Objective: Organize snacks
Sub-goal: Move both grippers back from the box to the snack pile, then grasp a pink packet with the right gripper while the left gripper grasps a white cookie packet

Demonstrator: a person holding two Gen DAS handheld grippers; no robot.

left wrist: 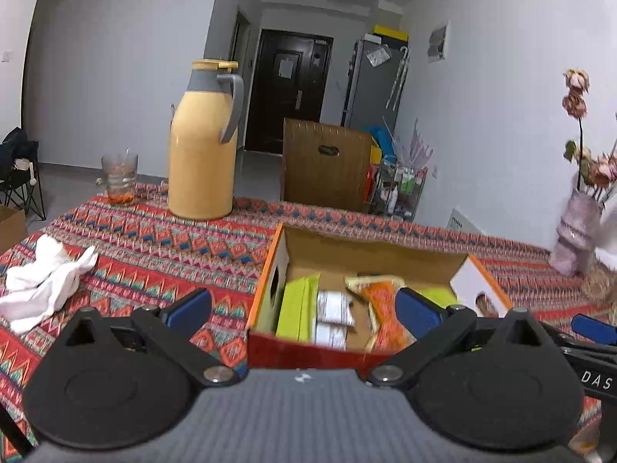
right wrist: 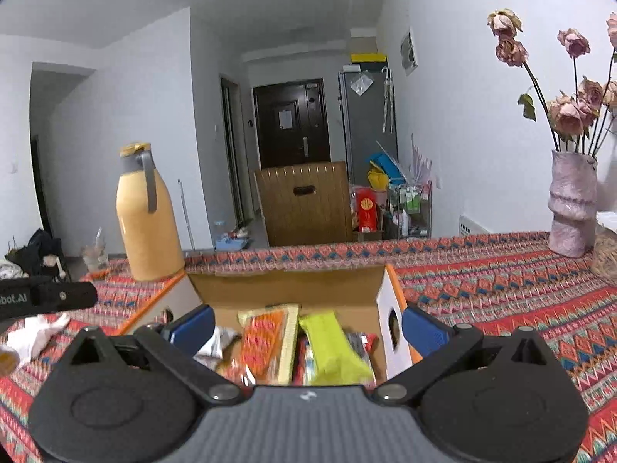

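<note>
A cardboard box is sitting open on the tabletop, which is wearing a zigzag cloth. Crinkly snack packs are lying inside the box: an orange pack beside a lime pack. Their print is too blurry to read. Both the left gripper and the right gripper are hanging over the box with jaws wide open, holding nothing. A smooth yellow jug is standing behind the box. A crumpled white cloth is lying left of the box.

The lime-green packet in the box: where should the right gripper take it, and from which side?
Probably from above, across its narrow width near the upper end. The lime-green packet lies lengthwise on other snacks, and the box wall crowds its right.
</note>
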